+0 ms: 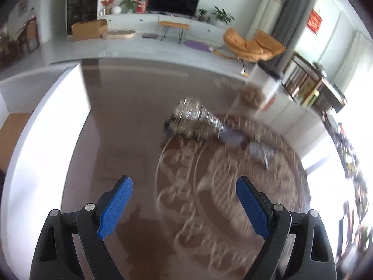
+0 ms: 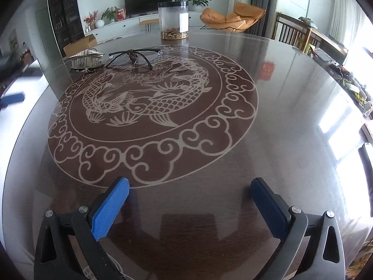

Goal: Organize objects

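On the far left of the round glass-topped table (image 2: pixel 291 116) lies a sparkly silver hair clip (image 2: pixel 86 59). Black-framed glasses (image 2: pixel 134 57) rest just right of it. A clear jar with a black lid (image 2: pixel 173 19) stands at the far edge, with some brown bits at its bottom. My right gripper (image 2: pixel 189 182) hangs open over the near edge, nothing between its fingers. In the blurred left wrist view, my left gripper (image 1: pixel 184 179) is open and empty over the table (image 1: pixel 116 116). The hair clip (image 1: pixel 193 116) lies ahead of it, the jar (image 1: pixel 261 88) beyond.
The table bears a pale fish-and-cloud pattern (image 2: pixel 151 102). A blue blur off its left edge (image 2: pixel 12 99) looks like the other gripper. Wooden chairs (image 2: pixel 291 32) stand at the far right. Beyond are an orange lounge chair (image 2: pixel 233 17), a TV and a cardboard box (image 2: pixel 80 44).
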